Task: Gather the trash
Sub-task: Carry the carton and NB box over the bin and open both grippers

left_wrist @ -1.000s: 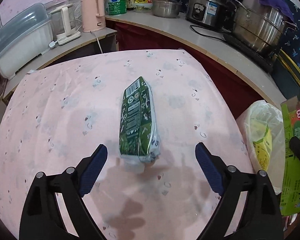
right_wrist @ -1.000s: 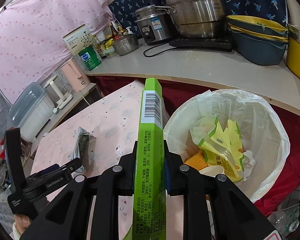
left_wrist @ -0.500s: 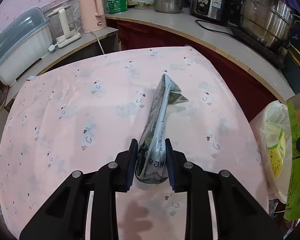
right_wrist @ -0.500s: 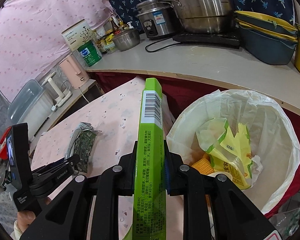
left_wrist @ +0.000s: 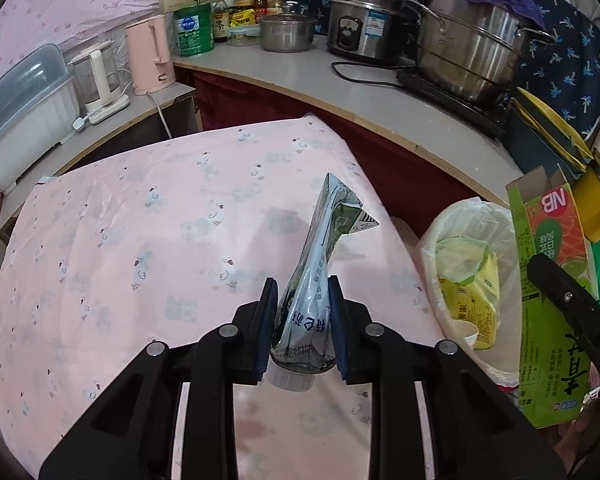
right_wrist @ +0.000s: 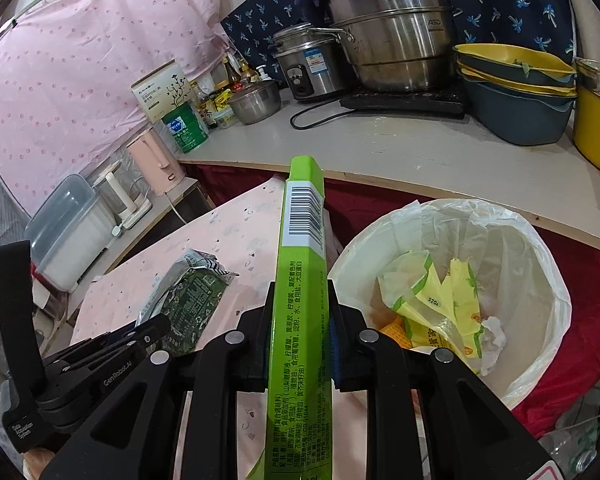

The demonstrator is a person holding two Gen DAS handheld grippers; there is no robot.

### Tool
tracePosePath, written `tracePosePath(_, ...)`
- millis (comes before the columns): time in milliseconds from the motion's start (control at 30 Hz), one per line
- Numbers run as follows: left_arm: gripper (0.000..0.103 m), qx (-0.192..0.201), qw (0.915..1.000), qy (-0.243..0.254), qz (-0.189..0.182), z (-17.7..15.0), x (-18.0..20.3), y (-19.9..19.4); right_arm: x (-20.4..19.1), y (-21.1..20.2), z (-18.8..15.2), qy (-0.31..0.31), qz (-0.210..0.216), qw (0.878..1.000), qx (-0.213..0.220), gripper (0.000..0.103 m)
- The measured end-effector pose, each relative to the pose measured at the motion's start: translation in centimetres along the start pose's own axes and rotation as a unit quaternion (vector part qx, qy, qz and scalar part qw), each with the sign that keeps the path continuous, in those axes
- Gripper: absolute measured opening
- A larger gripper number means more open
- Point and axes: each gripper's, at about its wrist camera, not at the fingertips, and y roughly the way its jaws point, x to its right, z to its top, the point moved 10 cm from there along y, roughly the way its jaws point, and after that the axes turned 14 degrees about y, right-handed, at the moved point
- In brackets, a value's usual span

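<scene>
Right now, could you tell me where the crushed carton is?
The crushed carton is clamped in the left claw above the pink table, left of the trash bin.

Cloth-covered table [left_wrist: 148, 216]: pale pink, scattered with small grey motifs
Flattened foil pouch [left_wrist: 320, 264]: silver, dark green print
Tall cardboard carton [right_wrist: 300, 292]: lime green, white barcode panel
Bin liner [right_wrist: 500, 240]: translucent white
Backdrop cloth, upper right [right_wrist: 500, 4]: navy, blue sprigs

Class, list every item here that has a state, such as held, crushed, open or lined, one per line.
Left tongs: shut on the carton.
Carton: crushed flat, cap end gripped, lifted off the pink tablecloth.
Right tongs: shut on the green box.
Green box: held upright, top flap open in the left view.
Trash bin: lined with a bag, partly filled with wrappers.
</scene>
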Motion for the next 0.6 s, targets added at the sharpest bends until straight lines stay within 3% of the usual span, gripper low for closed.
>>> tracePosePath(600, 0.024, 0.024, 0.9932, 0.088, -0.072, 3.0, 13.0, -2.2, 8.6, -5.1, 3.1, 0.056, -0.033, 0.997, 0.051, 0.02)
